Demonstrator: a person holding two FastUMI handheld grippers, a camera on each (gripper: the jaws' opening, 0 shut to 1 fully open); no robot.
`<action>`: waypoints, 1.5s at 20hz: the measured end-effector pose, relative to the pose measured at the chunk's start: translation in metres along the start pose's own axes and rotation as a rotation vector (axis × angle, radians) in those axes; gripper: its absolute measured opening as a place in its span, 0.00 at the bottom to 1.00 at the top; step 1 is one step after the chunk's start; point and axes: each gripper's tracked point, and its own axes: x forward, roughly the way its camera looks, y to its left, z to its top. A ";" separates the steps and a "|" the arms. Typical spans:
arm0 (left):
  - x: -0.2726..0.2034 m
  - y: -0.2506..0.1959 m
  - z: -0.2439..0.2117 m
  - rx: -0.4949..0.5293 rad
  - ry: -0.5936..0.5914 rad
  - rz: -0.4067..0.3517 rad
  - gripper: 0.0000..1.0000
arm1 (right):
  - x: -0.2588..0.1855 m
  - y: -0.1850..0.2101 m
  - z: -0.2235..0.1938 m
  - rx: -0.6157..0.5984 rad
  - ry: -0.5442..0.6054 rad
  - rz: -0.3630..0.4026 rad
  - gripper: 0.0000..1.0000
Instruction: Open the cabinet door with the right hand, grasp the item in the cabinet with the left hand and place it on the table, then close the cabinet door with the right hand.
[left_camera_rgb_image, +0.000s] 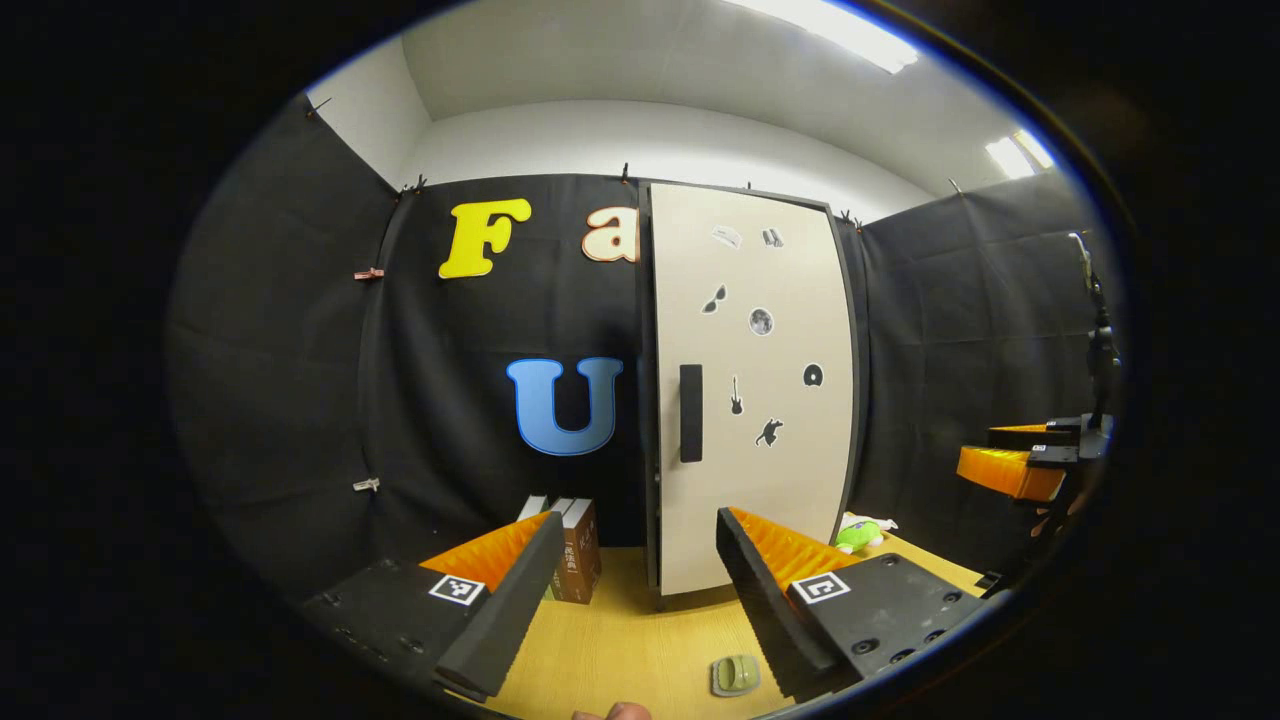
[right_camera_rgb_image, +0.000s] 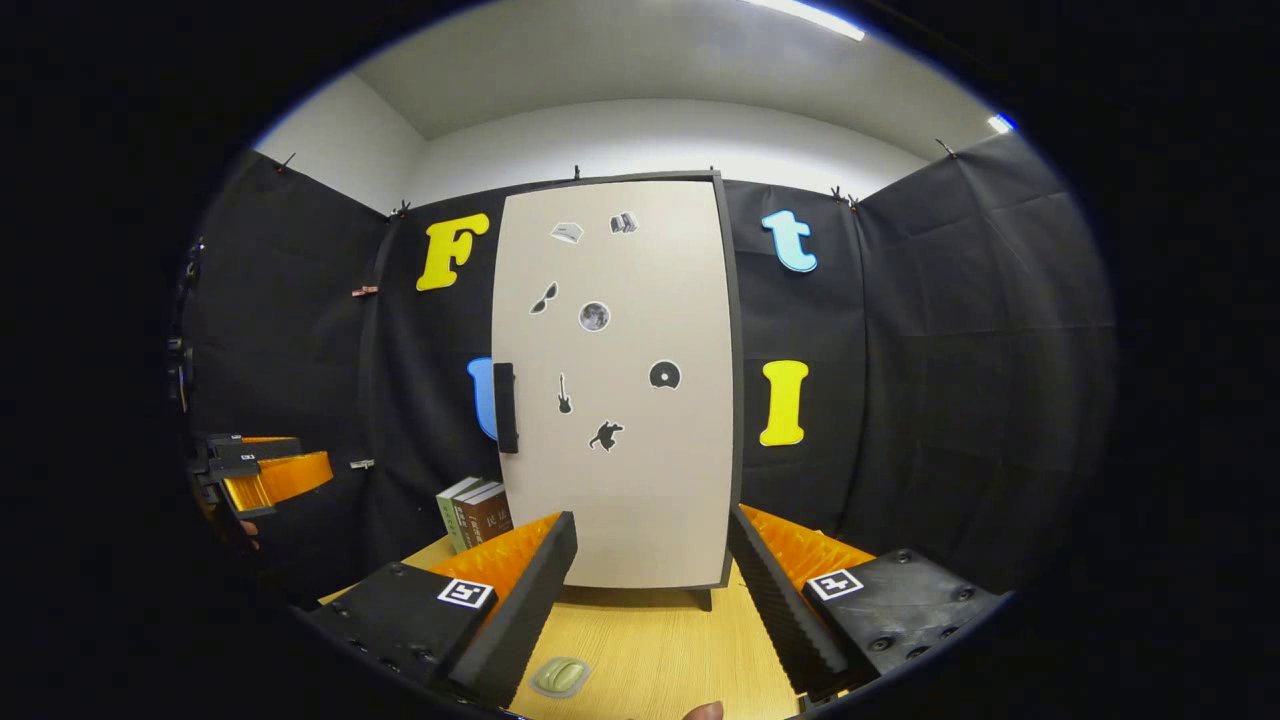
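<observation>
Beige door (right_camera_rgb_image: 615, 385) shut, handle (right_camera_rgb_image: 505, 408) on its left edge, both grippers spread wide and holding nothing.
Seen from the right gripper (right_camera_rgb_image: 650, 580), the door stands straight ahead on the wooden table (right_camera_rgb_image: 650, 650); the handle, a dark upright bar, lies up and left of the fingers, well apart. The left gripper (left_camera_rgb_image: 635, 580) faces the same door, its handle (left_camera_rgb_image: 691, 413) just above the gap. A green plush (left_camera_rgb_image: 860, 535) lies on the table at the cabinet's right, and a small green thing (left_camera_rgb_image: 735, 675) sits near the grippers. This fits a door awaiting opening or one closed again after the item came out; what's inside is hidden.
</observation>
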 end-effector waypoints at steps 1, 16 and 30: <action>0.005 0.003 -0.005 0.001 0.001 -0.003 0.96 | 0.001 0.000 -0.001 0.000 0.001 0.000 0.98; 0.005 0.008 -0.008 0.009 0.010 0.000 0.96 | 0.001 0.001 -0.007 -0.004 0.008 -0.012 0.98; 0.009 0.011 -0.009 0.010 0.006 -0.003 0.96 | 0.000 0.003 -0.005 -0.004 0.007 -0.021 0.98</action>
